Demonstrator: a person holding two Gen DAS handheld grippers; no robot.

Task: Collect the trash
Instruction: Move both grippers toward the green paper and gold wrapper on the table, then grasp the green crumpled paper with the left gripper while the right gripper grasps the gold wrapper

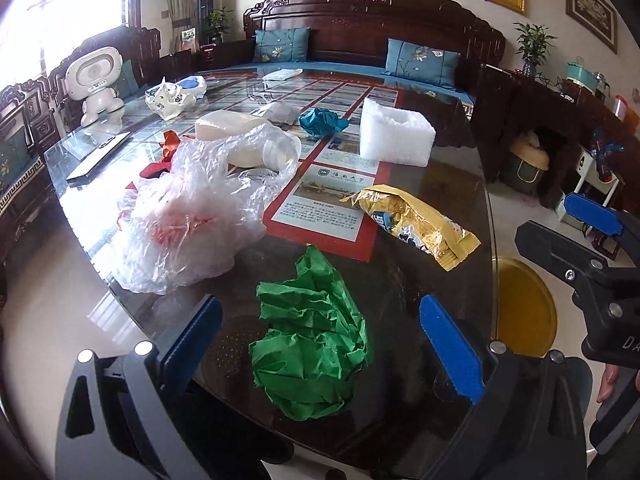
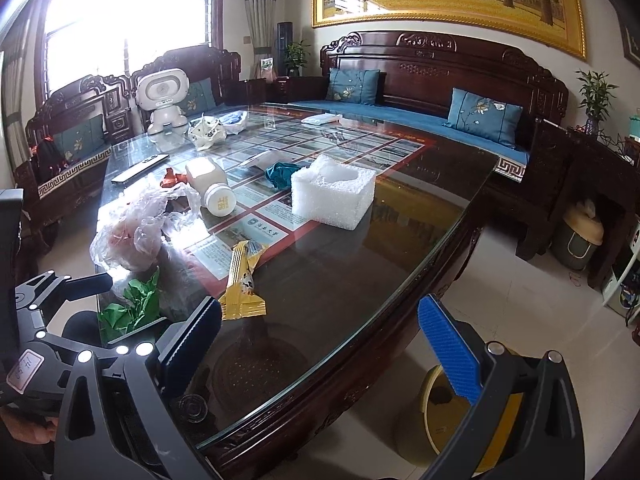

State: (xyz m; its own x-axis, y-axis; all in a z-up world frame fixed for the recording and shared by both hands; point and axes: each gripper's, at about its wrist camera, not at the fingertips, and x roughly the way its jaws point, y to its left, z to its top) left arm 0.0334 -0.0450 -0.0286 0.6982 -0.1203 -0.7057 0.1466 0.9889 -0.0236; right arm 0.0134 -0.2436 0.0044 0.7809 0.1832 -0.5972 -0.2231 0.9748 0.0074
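Observation:
A crumpled green paper (image 1: 310,340) lies on the glass table (image 1: 420,264) between the wide-apart blue pads of my left gripper (image 1: 320,344), which is open and touches nothing. Beyond it lie a yellow snack wrapper (image 1: 416,224), a clear plastic bag (image 1: 192,216), a white bottle (image 1: 240,140), a teal wad (image 1: 322,120) and a white foam block (image 1: 394,132). My right gripper (image 2: 320,344) hangs open over the table's near corner, empty; the wrapper (image 2: 242,284) and green paper (image 2: 134,308) lie to its left. A yellow bin (image 2: 448,412) stands on the floor below it.
A white toy robot (image 1: 96,84), a phone (image 1: 98,158), a red ribbon (image 1: 166,152) and more bags (image 1: 170,98) occupy the table's far left. Dark wooden sofas with blue cushions (image 2: 484,118) surround the table. The yellow bin (image 1: 524,308) sits right of the table edge.

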